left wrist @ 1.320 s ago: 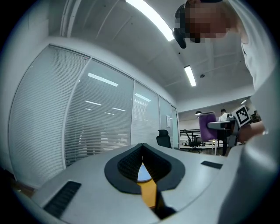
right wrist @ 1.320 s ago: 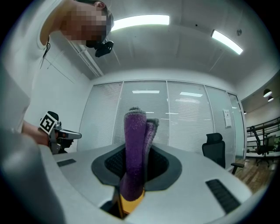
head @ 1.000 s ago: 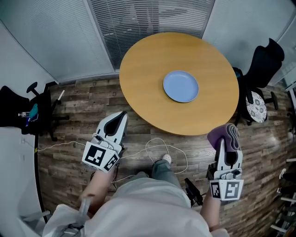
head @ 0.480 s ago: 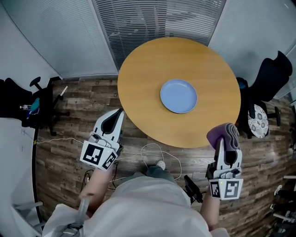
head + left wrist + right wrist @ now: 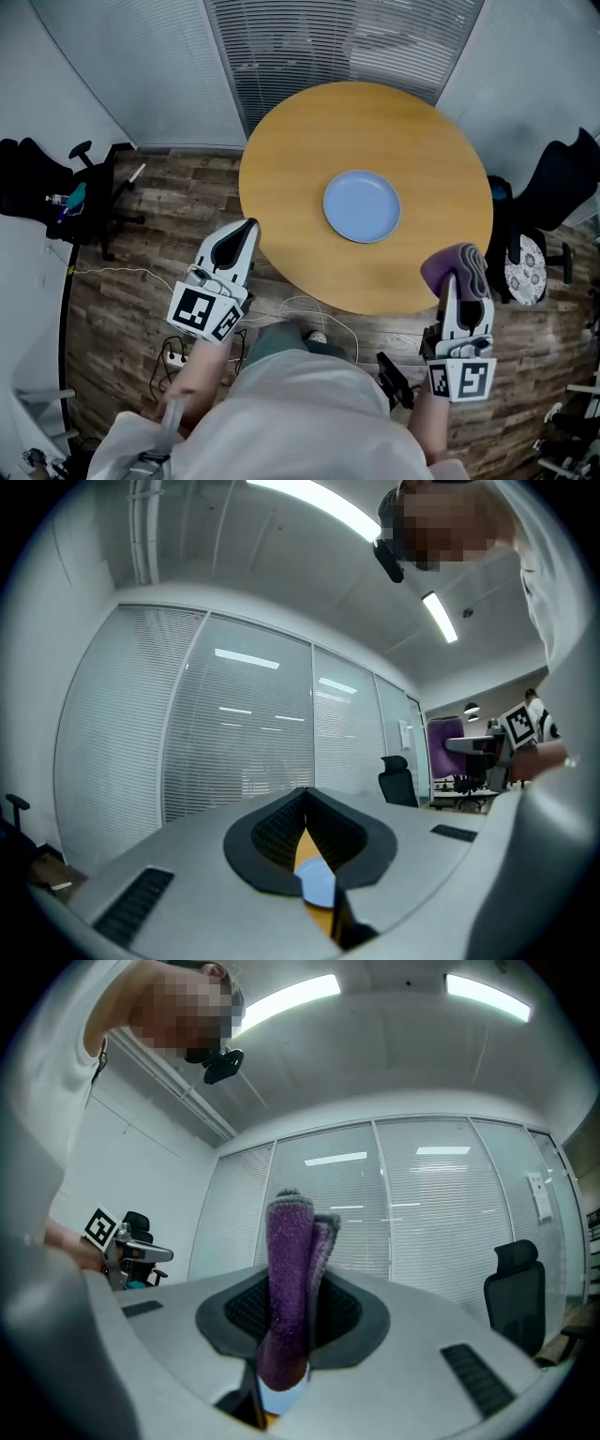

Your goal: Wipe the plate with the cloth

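A light blue plate (image 5: 362, 206) lies near the middle of the round wooden table (image 5: 300, 150). My right gripper (image 5: 461, 269) hovers at the table's near right edge, shut on a folded purple cloth (image 5: 457, 265) that sticks up between its jaws; the cloth (image 5: 289, 1288) fills the middle of the right gripper view. My left gripper (image 5: 240, 232) is shut with nothing in it, just off the table's near left edge. Through its closed jaws the plate (image 5: 316, 886) shows as a blue sliver on the tabletop.
Black office chairs stand at the left (image 5: 56, 187) and the right (image 5: 553, 187) of the table. White cables and a power strip (image 5: 173, 356) lie on the wood floor near the person's feet. Blinds (image 5: 337, 47) cover the glass wall behind the table.
Both grippers have come closer to the table: the left now reaches its near left edge, the right with the cloth overlaps its near right edge. The plate sits lower and nearer in view.
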Tool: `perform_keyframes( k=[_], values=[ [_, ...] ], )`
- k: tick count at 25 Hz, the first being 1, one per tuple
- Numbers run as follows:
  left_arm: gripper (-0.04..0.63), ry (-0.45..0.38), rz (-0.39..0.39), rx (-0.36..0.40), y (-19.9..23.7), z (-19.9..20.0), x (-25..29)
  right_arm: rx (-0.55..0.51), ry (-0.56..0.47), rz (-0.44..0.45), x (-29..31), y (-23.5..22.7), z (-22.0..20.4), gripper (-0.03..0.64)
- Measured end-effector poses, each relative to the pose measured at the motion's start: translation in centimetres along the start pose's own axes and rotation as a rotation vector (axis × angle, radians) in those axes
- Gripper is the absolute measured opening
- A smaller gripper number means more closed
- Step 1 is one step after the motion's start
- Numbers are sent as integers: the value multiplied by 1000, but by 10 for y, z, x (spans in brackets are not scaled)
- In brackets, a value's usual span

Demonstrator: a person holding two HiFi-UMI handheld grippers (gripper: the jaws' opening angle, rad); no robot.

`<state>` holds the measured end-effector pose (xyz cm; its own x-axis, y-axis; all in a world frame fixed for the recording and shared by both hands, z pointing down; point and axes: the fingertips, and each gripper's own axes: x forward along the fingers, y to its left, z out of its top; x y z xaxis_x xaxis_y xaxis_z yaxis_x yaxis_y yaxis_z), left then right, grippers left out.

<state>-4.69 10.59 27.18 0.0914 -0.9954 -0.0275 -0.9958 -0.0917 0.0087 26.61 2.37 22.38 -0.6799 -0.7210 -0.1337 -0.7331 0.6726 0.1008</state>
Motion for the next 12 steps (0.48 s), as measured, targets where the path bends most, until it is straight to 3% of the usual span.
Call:
perform_keyframes(
  k=[12],
  values=[
    [11, 26, -34, -5, 8, -9, 38, -3, 18, -29, 16, -18, -7, 91]
  ],
)
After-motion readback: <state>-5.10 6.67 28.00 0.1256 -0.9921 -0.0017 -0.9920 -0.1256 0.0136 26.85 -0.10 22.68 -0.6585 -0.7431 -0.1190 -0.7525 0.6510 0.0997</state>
